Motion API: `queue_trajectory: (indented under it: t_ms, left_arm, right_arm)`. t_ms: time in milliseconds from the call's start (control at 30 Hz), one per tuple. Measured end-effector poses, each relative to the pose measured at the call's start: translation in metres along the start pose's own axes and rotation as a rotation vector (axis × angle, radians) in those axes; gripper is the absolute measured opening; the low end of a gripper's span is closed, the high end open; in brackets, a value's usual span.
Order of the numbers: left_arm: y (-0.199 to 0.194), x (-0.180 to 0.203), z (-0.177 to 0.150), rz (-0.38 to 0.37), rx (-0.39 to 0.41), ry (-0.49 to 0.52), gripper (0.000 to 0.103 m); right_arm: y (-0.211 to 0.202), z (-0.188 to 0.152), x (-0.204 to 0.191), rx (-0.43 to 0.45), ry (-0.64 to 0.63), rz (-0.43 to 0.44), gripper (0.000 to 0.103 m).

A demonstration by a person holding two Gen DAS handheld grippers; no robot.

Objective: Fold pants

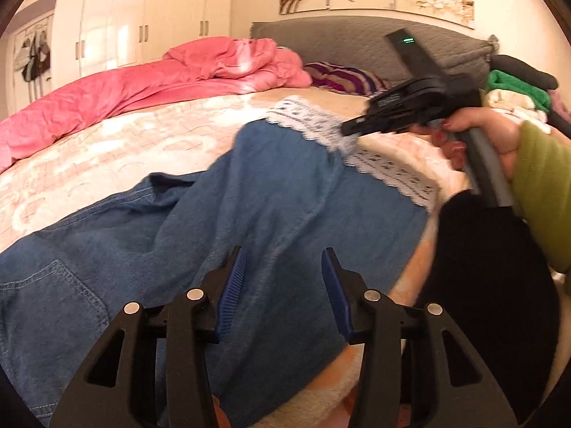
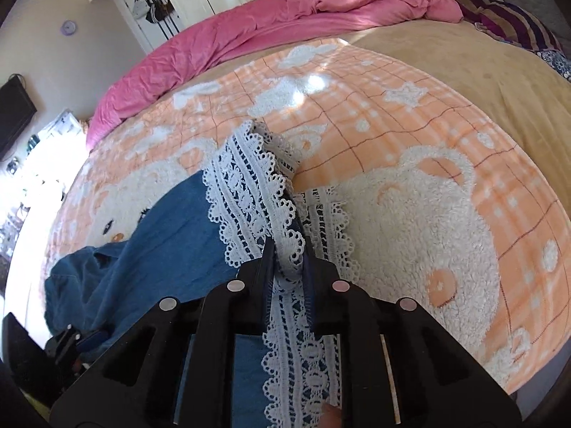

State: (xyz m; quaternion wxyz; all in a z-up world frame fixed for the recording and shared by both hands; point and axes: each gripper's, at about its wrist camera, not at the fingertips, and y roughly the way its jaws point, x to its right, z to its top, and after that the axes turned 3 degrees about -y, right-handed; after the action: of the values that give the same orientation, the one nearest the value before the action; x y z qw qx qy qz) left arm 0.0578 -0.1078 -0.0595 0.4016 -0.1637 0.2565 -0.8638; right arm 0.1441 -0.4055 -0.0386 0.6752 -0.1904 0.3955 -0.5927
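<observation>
Blue denim pants with white lace hems lie spread on the bed. My left gripper is open and empty, hovering just above a pant leg. My right gripper is shut on the lace hem of one leg and lifts it off the blanket; the other leg's hem lies flat beneath. In the left wrist view the right gripper pinches the hem at the far end of the pants. The left gripper shows at the lower left of the right wrist view.
An orange and white bear-pattern blanket covers the bed. A pink quilt is bunched along the far side, with a striped pillow by the grey headboard. Folded clothes are stacked at the right.
</observation>
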Motion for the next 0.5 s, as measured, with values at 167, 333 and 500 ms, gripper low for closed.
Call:
queue_trajectory:
  t_ms: [167, 333, 500]
  left_arm:
    - [0.006, -0.008, -0.001, 0.022, -0.03, -0.009, 0.041]
    - [0.005, -0.017, 0.002, 0.011, -0.057, -0.019, 0.005]
    - [-0.009, -0.016, 0.002, -0.054, -0.048, -0.014, 0.005]
  right_arm:
    - [-0.028, -0.004, 0.002, 0.05, 0.017, 0.033, 0.009]
    - [-0.046, -0.014, 0.006, 0.064, 0.032, 0.052, 0.009]
    - [-0.059, -0.03, 0.016, 0.036, 0.065, 0.056, 0.009]
